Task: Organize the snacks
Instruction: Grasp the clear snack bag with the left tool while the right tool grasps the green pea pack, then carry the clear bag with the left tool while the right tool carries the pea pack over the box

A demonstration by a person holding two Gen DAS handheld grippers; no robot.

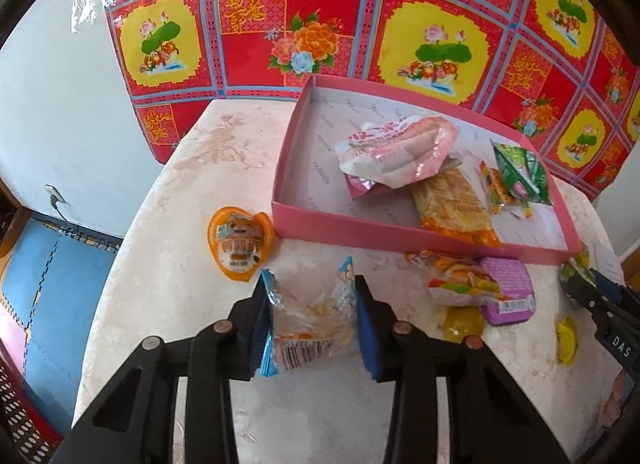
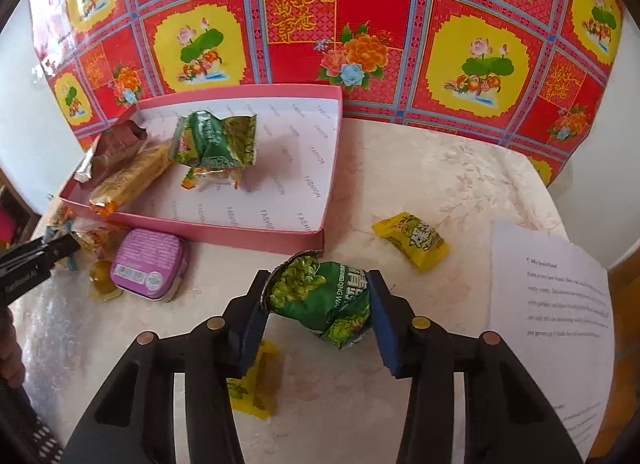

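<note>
A pink box (image 1: pixel 360 230) (image 2: pixel 224 230) stands on the table and holds several snack packets, among them a pink packet (image 1: pixel 396 148), a wafer bar (image 1: pixel 452 200) and a green packet (image 2: pixel 216 140). My left gripper (image 1: pixel 310 304) is shut on a clear packet with blue edges (image 1: pixel 308 316) at table level, in front of the box. My right gripper (image 2: pixel 318 296) is shut on a green pea packet (image 2: pixel 324 300), just in front of the box's near right corner. The right gripper also shows at the right edge of the left wrist view (image 1: pixel 576 284).
On the table lie an orange heart-shaped jelly cup (image 1: pixel 240 242), a purple tin (image 2: pixel 150 262) (image 1: pixel 508 290), a colourful packet (image 1: pixel 464 280), yellow candies (image 2: pixel 412 240) (image 2: pixel 256 380) (image 1: pixel 566 340) and a printed sheet of paper (image 2: pixel 552 304). A red flowered cloth (image 2: pixel 360 24) hangs behind.
</note>
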